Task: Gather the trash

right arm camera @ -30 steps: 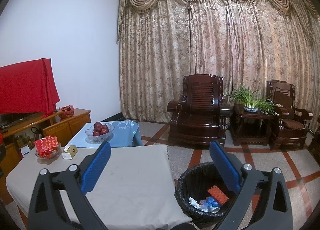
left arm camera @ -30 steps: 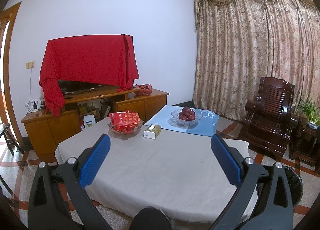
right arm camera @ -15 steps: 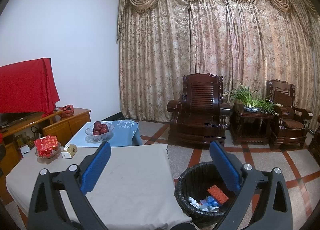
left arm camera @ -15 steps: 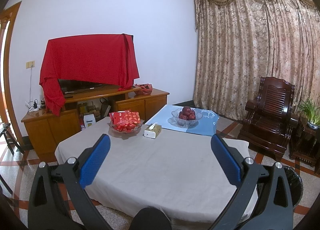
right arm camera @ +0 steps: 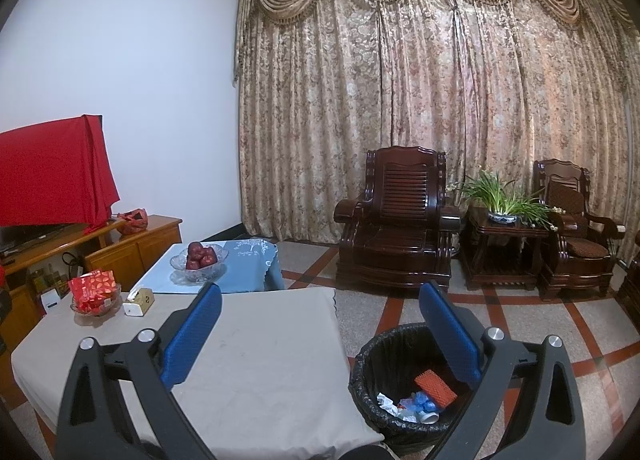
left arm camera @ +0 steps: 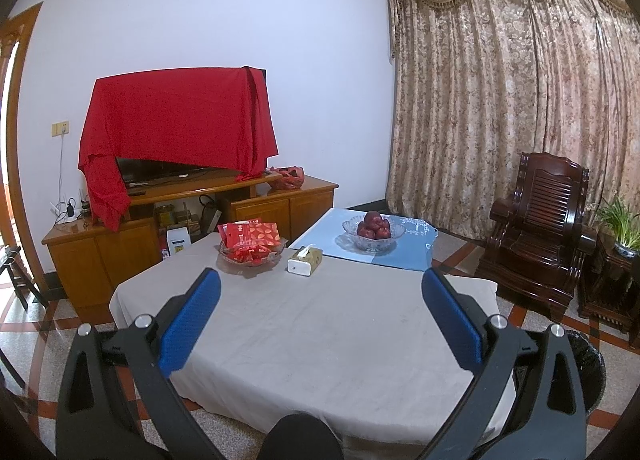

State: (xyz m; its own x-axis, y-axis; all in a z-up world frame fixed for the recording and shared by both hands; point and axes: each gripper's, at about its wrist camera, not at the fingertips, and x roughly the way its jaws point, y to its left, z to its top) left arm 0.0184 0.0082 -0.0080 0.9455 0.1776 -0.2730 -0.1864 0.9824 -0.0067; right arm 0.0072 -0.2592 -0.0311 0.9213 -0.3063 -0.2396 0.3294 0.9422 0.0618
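Nothing has moved since a second ago: both grippers hover wide open and empty over the bare table [left arm camera: 320,340].
Collected trash [right arm camera: 416,404] lies in the bin [right arm camera: 372,372], just below the right gripper [right arm camera: 320,324]; left gripper [left arm camera: 320,316] sits farther off.

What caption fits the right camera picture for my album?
Open right gripper over a table, beside a bin with trash inside.
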